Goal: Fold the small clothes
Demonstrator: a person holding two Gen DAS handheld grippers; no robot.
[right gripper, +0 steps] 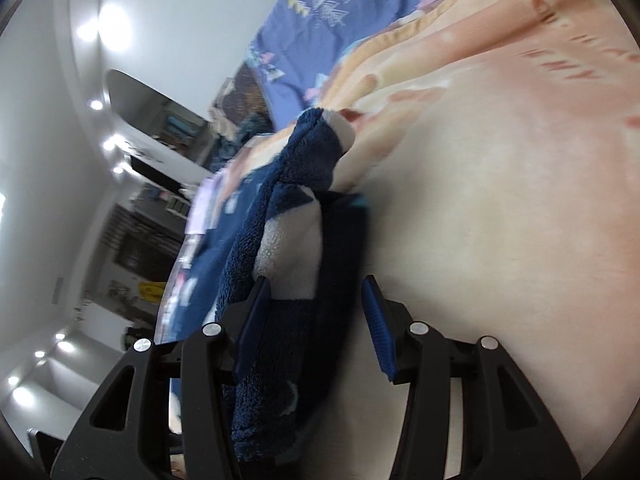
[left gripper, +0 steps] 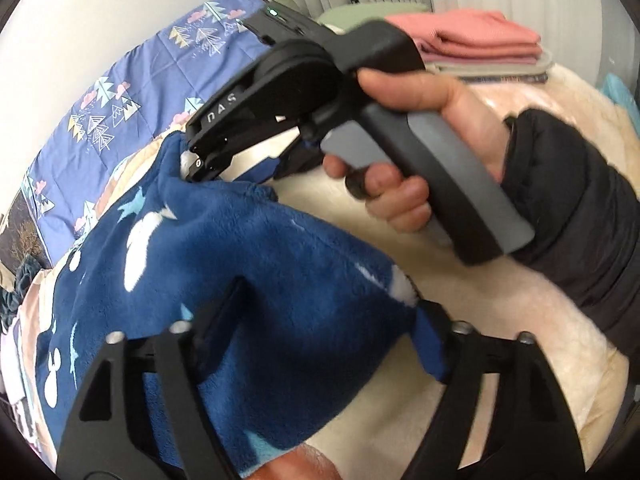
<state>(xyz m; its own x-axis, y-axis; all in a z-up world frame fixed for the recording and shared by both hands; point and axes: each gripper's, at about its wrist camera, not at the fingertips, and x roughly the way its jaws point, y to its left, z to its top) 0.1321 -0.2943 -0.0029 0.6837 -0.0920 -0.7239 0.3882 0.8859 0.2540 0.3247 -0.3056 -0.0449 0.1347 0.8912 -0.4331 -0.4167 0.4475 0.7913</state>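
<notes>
A navy fleece [left gripper: 248, 280] printed with white and pale-blue shapes lies bunched on the cream blanket [left gripper: 500, 320] that covers the bed. All places here are told from the fleece.

The left gripper [left gripper: 320, 332] sits at the near end of the fleece. Its jaws stand apart, with the thick fold of cloth lying between them and draped over the left finger; whether the pads press on it cannot be told, as the cloth hides them.

The right gripper [left gripper: 196, 168], held by a hand [left gripper: 404, 152] in a dark sleeve [left gripper: 580, 232], meets the far corner of the fleece. In the right wrist view the fleece [right gripper: 288, 280] runs between its blue pads [right gripper: 378, 330]: the left pad lies against the cloth, the right pad stands clear of it with a gap, so the jaws are apart and not clamped.

Beyond the fleece, along the wall, lies a lilac quilt [left gripper: 132, 92] with a tree pattern. Well beyond its right side, at the far end of the bed, sits a stack of folded pink clothes [left gripper: 476, 40]. Under the fleece's far edge the blanket [right gripper: 500, 160] turns peach.
</notes>
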